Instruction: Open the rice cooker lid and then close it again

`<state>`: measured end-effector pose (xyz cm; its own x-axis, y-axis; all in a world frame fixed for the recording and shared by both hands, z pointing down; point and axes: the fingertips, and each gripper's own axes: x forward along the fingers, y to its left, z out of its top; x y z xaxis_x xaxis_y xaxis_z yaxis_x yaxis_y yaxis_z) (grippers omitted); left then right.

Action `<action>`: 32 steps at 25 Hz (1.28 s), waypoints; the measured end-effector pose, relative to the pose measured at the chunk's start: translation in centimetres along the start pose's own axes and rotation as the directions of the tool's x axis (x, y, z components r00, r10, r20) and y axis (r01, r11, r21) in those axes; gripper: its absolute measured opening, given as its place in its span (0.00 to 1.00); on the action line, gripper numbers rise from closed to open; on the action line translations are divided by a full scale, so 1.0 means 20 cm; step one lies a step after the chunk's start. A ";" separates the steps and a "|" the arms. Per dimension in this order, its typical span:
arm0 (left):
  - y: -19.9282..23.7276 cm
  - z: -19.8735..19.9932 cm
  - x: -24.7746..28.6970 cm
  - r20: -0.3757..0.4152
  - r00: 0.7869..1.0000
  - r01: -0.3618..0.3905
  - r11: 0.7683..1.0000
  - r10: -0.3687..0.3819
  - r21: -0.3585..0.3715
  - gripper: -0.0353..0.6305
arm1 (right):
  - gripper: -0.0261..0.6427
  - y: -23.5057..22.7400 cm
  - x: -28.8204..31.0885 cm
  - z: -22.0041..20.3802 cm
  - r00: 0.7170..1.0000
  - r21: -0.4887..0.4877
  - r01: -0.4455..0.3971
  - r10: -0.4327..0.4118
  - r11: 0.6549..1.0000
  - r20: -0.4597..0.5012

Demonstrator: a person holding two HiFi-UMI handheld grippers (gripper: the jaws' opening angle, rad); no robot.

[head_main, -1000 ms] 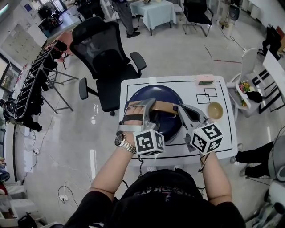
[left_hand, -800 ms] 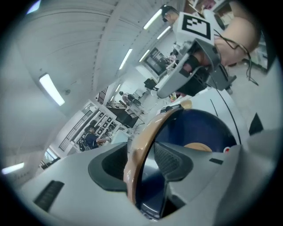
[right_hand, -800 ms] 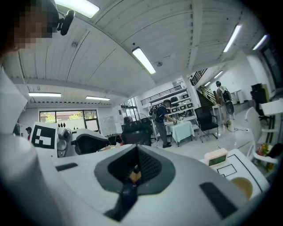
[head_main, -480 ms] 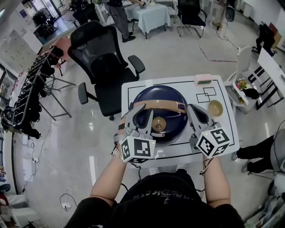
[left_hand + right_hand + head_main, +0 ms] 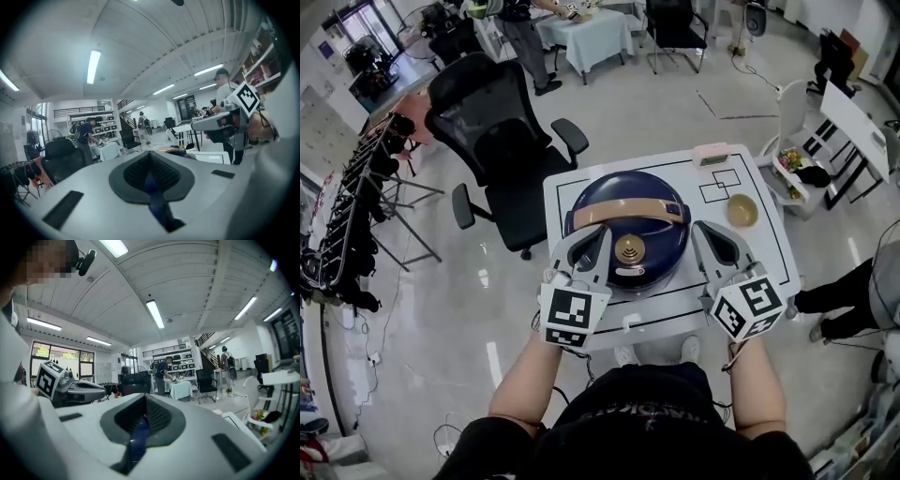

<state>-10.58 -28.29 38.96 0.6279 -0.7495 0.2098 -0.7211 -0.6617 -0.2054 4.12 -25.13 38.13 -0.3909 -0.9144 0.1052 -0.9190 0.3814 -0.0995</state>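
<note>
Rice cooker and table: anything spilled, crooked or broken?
Nothing stands out. The rice cooker sits on the white table with its lid down; the small bowl stands upright, apart from it. No spill shows.

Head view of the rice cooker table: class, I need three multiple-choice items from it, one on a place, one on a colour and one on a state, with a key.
1. Where does the small bowl stand relative to the rice cooker?
A. On top of it.
B. On the white table, to its right in the head view.
C. On the office chair.

2. What colour is the handle across the lid?
A. Red.
B. Green.
C. Tan.

3. How is the lid?
A. Down, closed.
B. Raised upright.
C. Lying off on the table.

Key: 1 B, the bowl sits on the tabletop beside the cooker. 2 C, the band over the dark blue dome is tan. 3 A, the dome sits flush on the cooker.
</note>
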 end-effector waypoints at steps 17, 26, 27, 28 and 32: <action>-0.68 0.14 -0.16 0.026 0.999 -0.025 0.996 0.028 -0.084 0.06 | 0.04 -0.16 -0.61 0.02 0.995 -0.033 -0.100 0.101 0.994 0.020; -1.13 0.14 -0.40 -0.017 0.994 -0.110 0.990 0.109 -0.093 0.06 | 0.04 -0.18 -1.00 -0.08 0.978 -0.006 -0.208 0.208 0.978 0.015; -1.17 0.13 -0.43 -0.023 0.992 -0.123 0.988 0.122 -0.096 0.06 | 0.04 -0.17 -1.03 -0.09 0.975 -0.003 -0.221 0.221 0.975 0.014; -1.20 0.13 -0.47 -0.028 0.990 -0.138 0.985 0.136 -0.100 0.06 | 0.04 -0.15 -1.06 -0.10 0.972 -0.001 -0.236 0.236 0.972 0.013; -1.31 0.11 -0.61 -0.041 0.982 -0.186 0.971 0.182 -0.151 0.06 | 0.04 -0.06 -1.19 -0.13 0.956 -0.007 -0.294 0.294 0.956 0.006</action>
<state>1.26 -1.80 39.76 0.4736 -0.8558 0.2081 -0.8613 -0.4994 -0.0938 14.41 -3.51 38.24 -0.6433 -0.7628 0.0658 -0.7640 0.6341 -0.1193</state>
